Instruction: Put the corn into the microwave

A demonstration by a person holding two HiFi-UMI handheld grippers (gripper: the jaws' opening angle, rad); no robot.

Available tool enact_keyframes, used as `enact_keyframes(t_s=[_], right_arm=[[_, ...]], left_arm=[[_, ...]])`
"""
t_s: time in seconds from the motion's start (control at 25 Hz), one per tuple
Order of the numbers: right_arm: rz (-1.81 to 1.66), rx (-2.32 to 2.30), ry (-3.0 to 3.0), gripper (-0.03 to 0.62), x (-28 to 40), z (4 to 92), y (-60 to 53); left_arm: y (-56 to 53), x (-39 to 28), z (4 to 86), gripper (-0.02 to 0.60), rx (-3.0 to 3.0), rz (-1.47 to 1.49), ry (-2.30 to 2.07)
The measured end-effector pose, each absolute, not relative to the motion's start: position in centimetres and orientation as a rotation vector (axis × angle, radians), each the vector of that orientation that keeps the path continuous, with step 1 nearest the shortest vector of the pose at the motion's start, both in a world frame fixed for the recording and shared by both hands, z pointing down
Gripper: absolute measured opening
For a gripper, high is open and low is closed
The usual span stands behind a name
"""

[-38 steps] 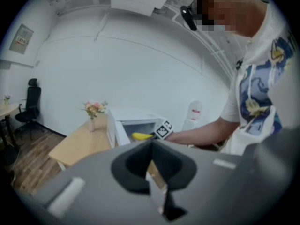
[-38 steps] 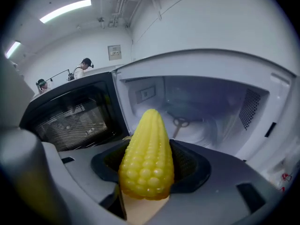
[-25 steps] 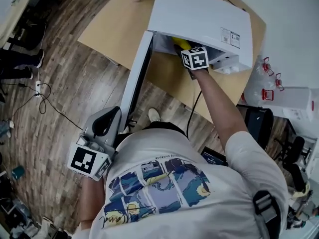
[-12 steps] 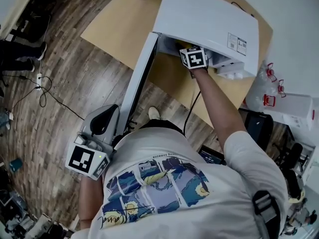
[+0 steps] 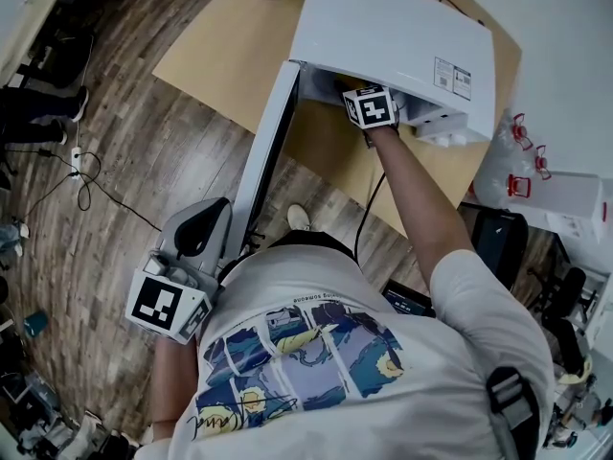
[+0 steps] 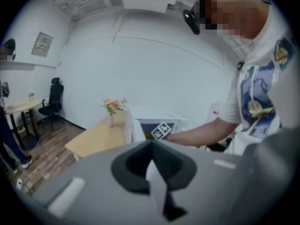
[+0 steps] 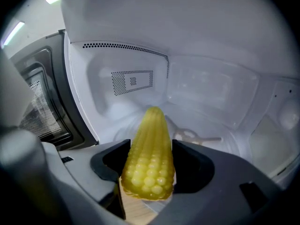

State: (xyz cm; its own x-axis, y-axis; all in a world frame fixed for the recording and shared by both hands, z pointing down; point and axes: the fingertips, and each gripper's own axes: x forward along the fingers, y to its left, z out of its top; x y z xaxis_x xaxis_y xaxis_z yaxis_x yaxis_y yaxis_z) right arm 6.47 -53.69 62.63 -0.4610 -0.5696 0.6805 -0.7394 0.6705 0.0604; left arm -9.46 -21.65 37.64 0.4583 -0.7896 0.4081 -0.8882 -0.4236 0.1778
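**Corn held in your right gripper, inside the open microwave**

Corn [image 7: 149, 156] is sitting between the jaws of your right gripper [image 5: 372, 109], and those jaws are pressing on its two sides near the thick end. The pointed tip is aiming forward into the white cavity of the microwave [image 5: 393, 36]. In the right gripper view the cob is hanging above the glass turntable [image 7: 201, 136]; whether it is touching the glass cannot be told from here. The perforated vent on the back wall is showing beyond it.

You are stretching your right arm [image 5: 417, 209] almost straight, forward and up from the shoulder. The marker cube is sitting right at the mouth of the microwave, and the jaws beyond it are passing out of the head view into the cavity. The microwave door [image 5: 270, 147] is standing wide open at your left, its edge pointing back toward you.

You are holding your left arm low at your side, elbow bent, with the left gripper [image 5: 203, 230] hanging over the wooden floor [image 5: 115, 161], well apart from the table [image 5: 220, 56]. Its jaws are lying together with nothing between them, and they are pointing toward the open door. From the left gripper view, a small vase of flowers [image 6: 112, 108] is standing on the table's far end, beside the microwave.
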Motion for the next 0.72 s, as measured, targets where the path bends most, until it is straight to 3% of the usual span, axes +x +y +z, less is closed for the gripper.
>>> enact_keyframes(t_s=[0.72], right_arm=[[0.379, 1.13, -2.161, 0.267, 9.9, 61.0, -49.5]], left_arm=[[-19.7, -10.2, 37.2, 0.009, 2.455, 0.363, -1.272]])
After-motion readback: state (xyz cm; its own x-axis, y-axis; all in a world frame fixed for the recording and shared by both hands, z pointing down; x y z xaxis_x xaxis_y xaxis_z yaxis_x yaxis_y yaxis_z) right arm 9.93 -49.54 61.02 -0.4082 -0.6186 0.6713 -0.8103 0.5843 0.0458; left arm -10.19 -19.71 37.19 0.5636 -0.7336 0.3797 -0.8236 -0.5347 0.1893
